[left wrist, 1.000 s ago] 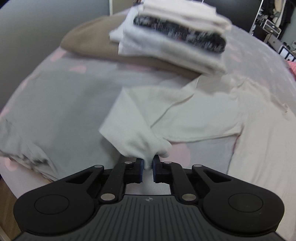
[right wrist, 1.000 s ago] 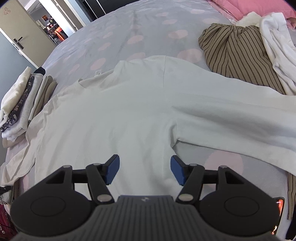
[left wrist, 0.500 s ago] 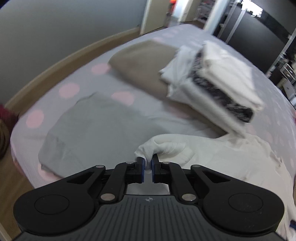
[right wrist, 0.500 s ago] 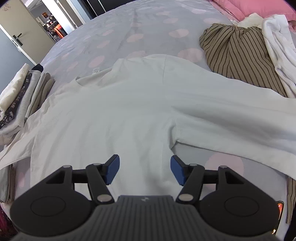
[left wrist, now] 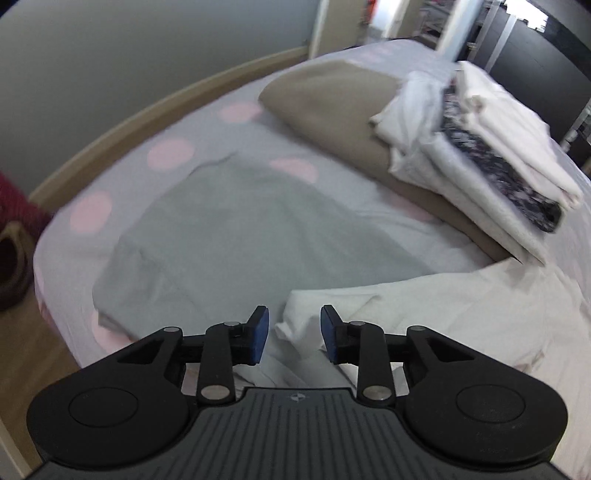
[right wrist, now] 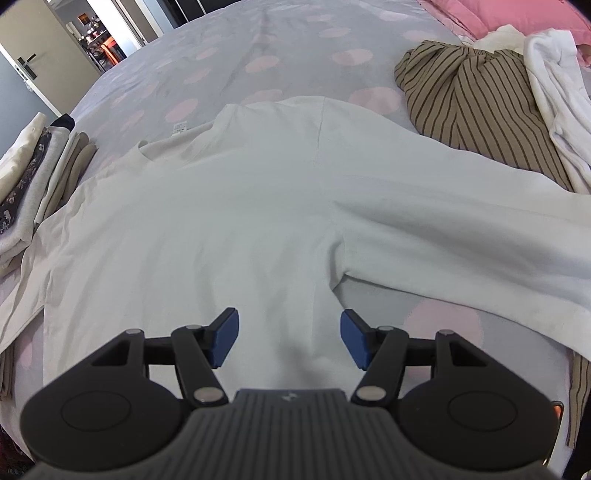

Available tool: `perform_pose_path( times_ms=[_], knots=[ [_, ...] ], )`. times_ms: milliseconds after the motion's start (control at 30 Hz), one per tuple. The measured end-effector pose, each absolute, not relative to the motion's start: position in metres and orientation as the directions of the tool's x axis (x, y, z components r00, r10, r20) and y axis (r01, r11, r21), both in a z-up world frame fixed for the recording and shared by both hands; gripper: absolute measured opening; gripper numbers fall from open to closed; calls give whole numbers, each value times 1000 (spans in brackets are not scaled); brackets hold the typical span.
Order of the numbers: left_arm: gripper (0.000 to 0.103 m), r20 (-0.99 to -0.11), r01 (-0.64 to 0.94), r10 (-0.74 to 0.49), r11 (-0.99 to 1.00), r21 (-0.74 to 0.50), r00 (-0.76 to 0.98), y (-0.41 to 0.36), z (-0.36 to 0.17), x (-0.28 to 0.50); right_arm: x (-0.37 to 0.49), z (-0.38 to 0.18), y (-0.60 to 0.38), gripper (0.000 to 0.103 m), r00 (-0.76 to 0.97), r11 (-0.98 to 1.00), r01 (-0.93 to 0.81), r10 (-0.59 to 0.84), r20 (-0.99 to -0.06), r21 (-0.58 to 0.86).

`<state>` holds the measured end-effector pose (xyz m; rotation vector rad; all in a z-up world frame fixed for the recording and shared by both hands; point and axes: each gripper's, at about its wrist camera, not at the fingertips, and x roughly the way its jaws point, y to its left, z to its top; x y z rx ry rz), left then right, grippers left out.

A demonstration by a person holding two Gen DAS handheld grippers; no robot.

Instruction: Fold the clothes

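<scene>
The left gripper (left wrist: 294, 334) is held with its blue pads spread apart, and the crumpled cuff of the white shirt's sleeve (left wrist: 325, 314) is seen lying between and just beyond them, gripped by neither pad. The right gripper (right wrist: 289, 339) is likewise held wide open, with nothing between its pads, low over the body of the white long-sleeved shirt (right wrist: 236, 229), which is spread flat on the spotted bedspread (right wrist: 280, 40). In the right wrist view, the shirt's other sleeve (right wrist: 461, 236) is stretched out toward 3 o'clock, and its neckline is found toward 11 o'clock. In the left wrist view, a flat grey garment (left wrist: 236, 236) is laid toward 11 o'clock of the left gripper, beside the sleeve. Farther off, at 1 o'clock in that view, a stack of folded clothes (left wrist: 491, 162) is set on a folded tan piece (left wrist: 332, 99); in the right wrist view the same stack is seen at 9 o'clock, touching the shirt's edge. At 1 o'clock in the right wrist view, a striped brown garment (right wrist: 476, 99) is heaped beside a white garment (right wrist: 554, 92), with a pink pillow (right wrist: 517, 14) beyond.
</scene>
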<state>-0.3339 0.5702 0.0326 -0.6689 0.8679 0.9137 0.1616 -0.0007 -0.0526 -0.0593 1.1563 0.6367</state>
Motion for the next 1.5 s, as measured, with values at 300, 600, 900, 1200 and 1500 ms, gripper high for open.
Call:
perform_pose_path(
  times_ms=[300, 600, 900, 1200, 1500],
  knots=[
    [49, -841, -668, 413, 739, 86, 349, 536, 36, -284, 158, -55, 1, 64, 244, 826, -498, 427, -871, 265],
    [46, -889, -490, 408, 830, 266, 207, 545, 2, -239, 153, -62, 3, 64, 233, 832, -489, 416, -879, 264],
    [2, -861, -575, 402, 801, 167, 311, 551, 18, -258, 154, -67, 10, 64, 218, 827, -494, 418, -882, 269],
    [0, -780, -880, 514, 466, -95, 357, 594, 56, -326, 152, -66, 11, 64, 222, 825, -496, 423, -879, 271],
    [0, -775, -946, 572, 308, -100, 268, 611, 46, -343, 150, -63, 10, 64, 228, 822, -498, 431, -873, 275]
  ],
)
